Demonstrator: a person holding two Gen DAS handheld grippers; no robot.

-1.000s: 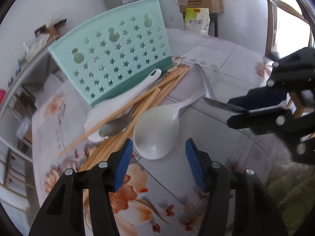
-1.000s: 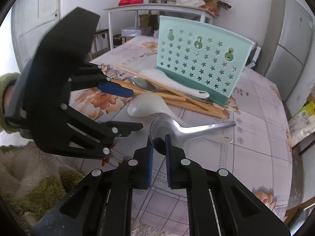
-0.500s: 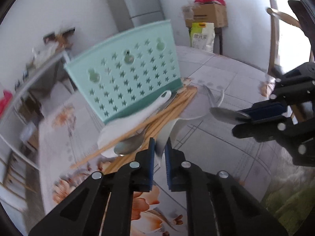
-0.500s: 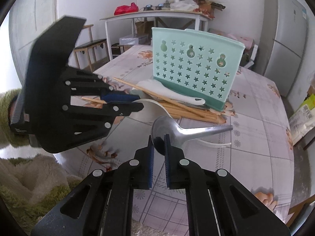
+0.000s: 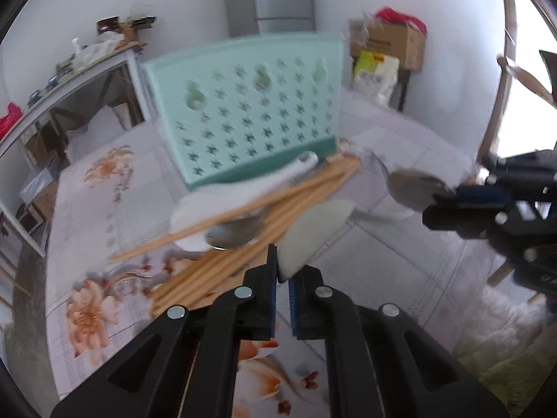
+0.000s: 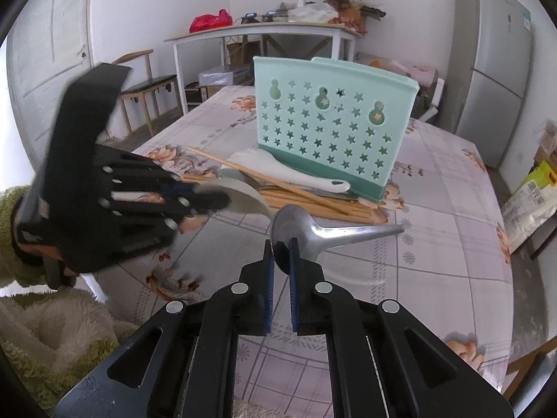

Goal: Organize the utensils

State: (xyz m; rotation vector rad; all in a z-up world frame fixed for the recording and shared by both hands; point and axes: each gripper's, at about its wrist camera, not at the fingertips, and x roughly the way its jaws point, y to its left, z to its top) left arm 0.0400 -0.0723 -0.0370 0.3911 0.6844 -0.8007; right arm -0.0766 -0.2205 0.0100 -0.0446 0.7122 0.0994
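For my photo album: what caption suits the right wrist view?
Right gripper clamps a metal spoon by its bowl before the mint utensil holder.

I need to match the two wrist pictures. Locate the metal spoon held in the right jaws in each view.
Left wrist view: the shiny metal spoon is at right of centre, blurred, its bowl clamped by the right gripper.
Right wrist view: lower centre, bowl between the jaws, handle pointing right.
Shared landmark: the mint-green star-perforated plastic utensil holder.
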